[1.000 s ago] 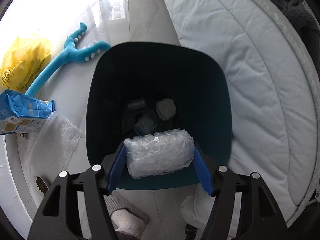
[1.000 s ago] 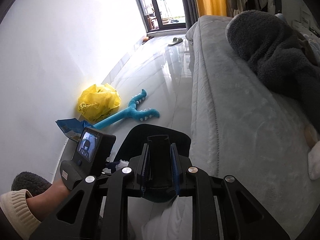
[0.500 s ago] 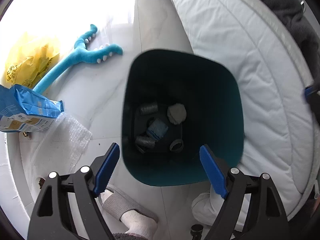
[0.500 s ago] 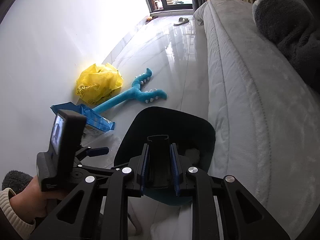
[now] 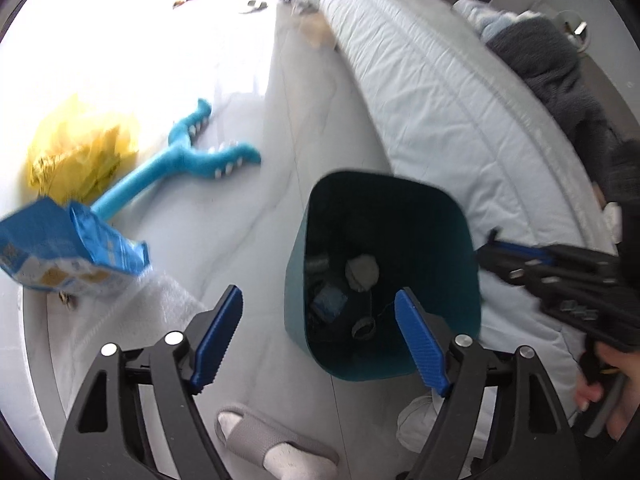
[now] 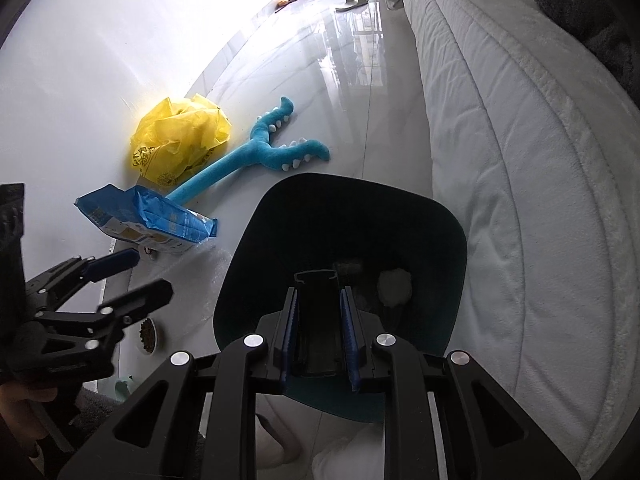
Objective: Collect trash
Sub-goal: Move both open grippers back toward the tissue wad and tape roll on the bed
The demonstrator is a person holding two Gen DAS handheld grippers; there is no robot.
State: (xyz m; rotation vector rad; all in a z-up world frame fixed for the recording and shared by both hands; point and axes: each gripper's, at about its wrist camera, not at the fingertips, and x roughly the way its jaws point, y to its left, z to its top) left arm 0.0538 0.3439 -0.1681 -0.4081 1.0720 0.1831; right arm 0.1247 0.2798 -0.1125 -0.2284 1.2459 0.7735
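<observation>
Left of the teal bin point(image 5: 384, 264), light, crinkly blue snack bag point(image 5: 72, 256) suits pinching its crumpled end; left gripper point(image 5: 320, 340) gapes empty, right gripper point(image 6: 318, 336) clamps a stiff black strip point(image 6: 316, 320).

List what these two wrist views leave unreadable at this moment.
- Trash in the bin: left view, too dark and small to identify.
- Black object in the right gripper: right view, lower end hidden behind the gripper body.
- Blue package: left view, print blurred.
- Person: both views, cut off by the edges.
</observation>
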